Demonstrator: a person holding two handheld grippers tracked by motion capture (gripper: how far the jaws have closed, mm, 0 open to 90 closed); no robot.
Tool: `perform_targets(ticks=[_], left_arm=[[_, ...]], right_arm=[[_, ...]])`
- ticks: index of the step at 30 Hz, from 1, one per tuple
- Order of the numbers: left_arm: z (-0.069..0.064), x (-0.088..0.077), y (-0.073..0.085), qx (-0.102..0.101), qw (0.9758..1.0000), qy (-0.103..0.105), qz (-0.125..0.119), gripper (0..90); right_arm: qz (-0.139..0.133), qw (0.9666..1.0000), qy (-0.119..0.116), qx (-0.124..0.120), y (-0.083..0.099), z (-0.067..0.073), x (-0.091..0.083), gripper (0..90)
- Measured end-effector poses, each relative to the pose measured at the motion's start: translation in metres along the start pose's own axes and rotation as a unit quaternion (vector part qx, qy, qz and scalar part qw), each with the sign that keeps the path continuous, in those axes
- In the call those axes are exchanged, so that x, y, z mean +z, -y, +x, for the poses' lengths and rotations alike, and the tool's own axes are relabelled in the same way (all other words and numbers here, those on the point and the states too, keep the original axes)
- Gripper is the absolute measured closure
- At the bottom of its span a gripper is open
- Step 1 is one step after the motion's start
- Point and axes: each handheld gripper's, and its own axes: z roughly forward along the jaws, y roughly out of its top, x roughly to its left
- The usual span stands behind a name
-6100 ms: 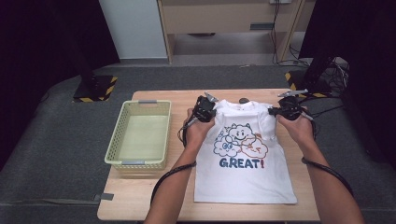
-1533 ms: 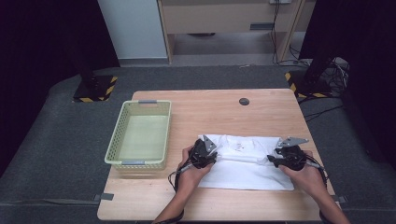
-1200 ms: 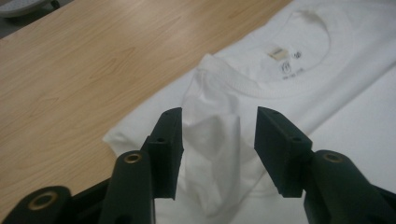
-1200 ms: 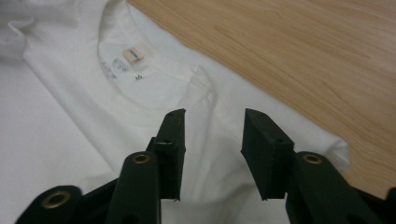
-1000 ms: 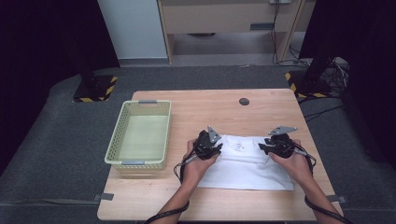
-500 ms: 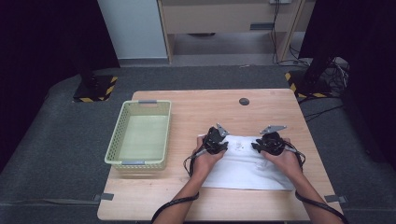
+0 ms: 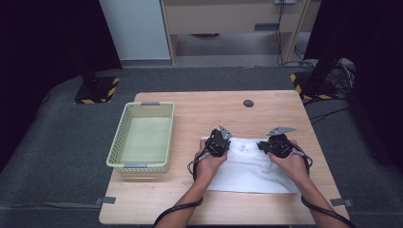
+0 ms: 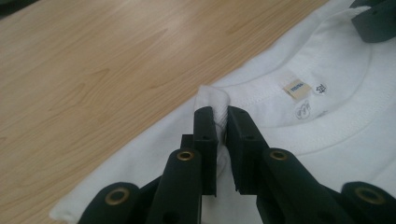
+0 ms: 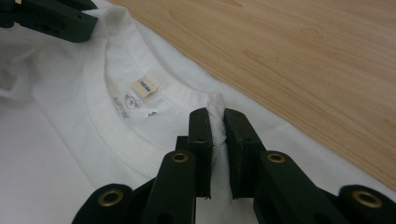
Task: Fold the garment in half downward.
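The shirt (image 7: 252, 166) is lying folded, white side up, in the lower right of the high view, on the near part of the table (image 7: 204, 107). The step in hand looks like taking hold for the next fold: both grippers are sitting at the shirt's far edge, either side of the collar. The left gripper (image 8: 221, 122) has just been closing its jaws and is now pinching a raised tuck of white cloth beside the collar seam, low in the middle of its own view. The right gripper (image 9: 217, 122) has likewise just been closing and is squeezing a similar tuck on the other side of the collar, with the label (image 9: 145, 86) showing up and left of it.

The next move probably calls for lifting both pinches together and evenly, so the cloth is not skewing, and carrying that edge over to the next fold or toward the basket (image 7: 141, 137), which is standing well apart at the left centre of the high view.

The table is pale wood with a small dark disc (image 7: 248, 103) near its far edge. It is standing on grey carpet; black-and-yellow striped bases and loose cables are sitting in the dim upper part of the frame.
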Motion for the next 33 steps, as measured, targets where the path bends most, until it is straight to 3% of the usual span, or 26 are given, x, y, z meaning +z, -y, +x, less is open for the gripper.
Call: perform_targets(ticks=[5, 11, 18, 24, 33], left_arm=[[-0.008, -0.025, 0.003, 0.018, 0.9996, 0.01, -0.017, 83.0], [-0.024, -0.047, 0.017, 0.025, 0.999, 0.027, -0.025, 83.6], [-0.038, -0.058, 0.038, 0.025, 0.9986, 0.038, -0.027, 83.6], [-0.048, -0.056, 0.056, 0.036, 0.9984, 0.039, -0.019, 83.4], [-0.049, -0.054, 0.061, 0.046, 0.9984, 0.024, -0.022, 80.7]], right_arm=[[-0.018, 0.9998, -0.012, -0.003, -0.001, 0.008, -0.023, 82.0], [-0.022, 0.9992, -0.026, -0.023, 0.012, 0.027, -0.04, 81.7], [-0.008, 0.9982, -0.043, -0.042, 0.037, 0.047, -0.045, 80.7], [-0.002, 0.9977, -0.045, -0.05, 0.049, 0.053, -0.047, 77.2], [-0.018, 0.9966, -0.042, -0.069, 0.057, 0.054, -0.051, 49.1]])
